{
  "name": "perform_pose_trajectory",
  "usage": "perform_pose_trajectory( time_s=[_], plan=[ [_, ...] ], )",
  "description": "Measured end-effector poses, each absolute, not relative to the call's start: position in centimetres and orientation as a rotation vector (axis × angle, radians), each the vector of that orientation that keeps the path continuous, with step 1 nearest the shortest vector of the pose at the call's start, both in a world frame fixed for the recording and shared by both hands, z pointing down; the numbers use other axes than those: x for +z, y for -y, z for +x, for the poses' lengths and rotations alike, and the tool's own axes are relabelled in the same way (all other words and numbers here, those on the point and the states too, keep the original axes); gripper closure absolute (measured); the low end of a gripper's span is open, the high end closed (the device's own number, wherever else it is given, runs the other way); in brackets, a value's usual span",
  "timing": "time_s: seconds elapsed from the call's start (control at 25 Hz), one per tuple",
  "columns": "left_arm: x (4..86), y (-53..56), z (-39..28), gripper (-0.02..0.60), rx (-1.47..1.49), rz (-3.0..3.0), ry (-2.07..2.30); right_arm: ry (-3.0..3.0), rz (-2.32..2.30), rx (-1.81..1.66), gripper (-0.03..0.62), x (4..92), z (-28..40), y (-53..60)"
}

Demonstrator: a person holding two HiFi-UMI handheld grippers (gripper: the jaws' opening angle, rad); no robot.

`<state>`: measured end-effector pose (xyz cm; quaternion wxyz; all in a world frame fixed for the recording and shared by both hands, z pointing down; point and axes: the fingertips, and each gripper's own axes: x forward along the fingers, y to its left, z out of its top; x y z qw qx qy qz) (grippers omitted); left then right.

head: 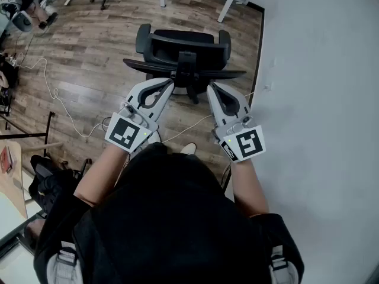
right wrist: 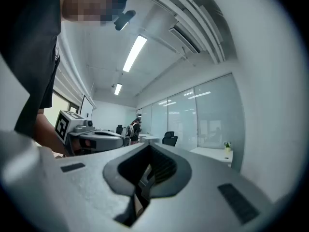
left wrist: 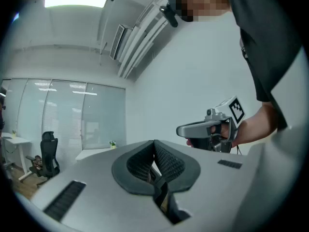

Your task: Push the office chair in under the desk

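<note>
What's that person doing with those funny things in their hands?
A person stands behind a black chair with a tool in each hand. The left tool and right tool are both shut and empty, held close to the chair's back. The chair is out on the wood floor, not yet pushed under the white desk ahead.

Black office chair (head: 183, 55) – matt plastic shell; floor (head: 89, 52) – grained wood planks with low sheen.
</note>
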<state>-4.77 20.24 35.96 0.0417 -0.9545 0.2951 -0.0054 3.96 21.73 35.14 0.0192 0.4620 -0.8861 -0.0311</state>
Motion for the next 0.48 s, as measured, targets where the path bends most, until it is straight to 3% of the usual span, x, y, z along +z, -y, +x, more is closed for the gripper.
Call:
perform_pose_trajectory(
  time_s=[0.48],
  plan=[
    [35.3,-22.3,-3.1,0.588,-0.012,-2.897,-0.918,2.803,1.348,-0.055,0.591,35.4,5.3,-23.9]
  ],
)
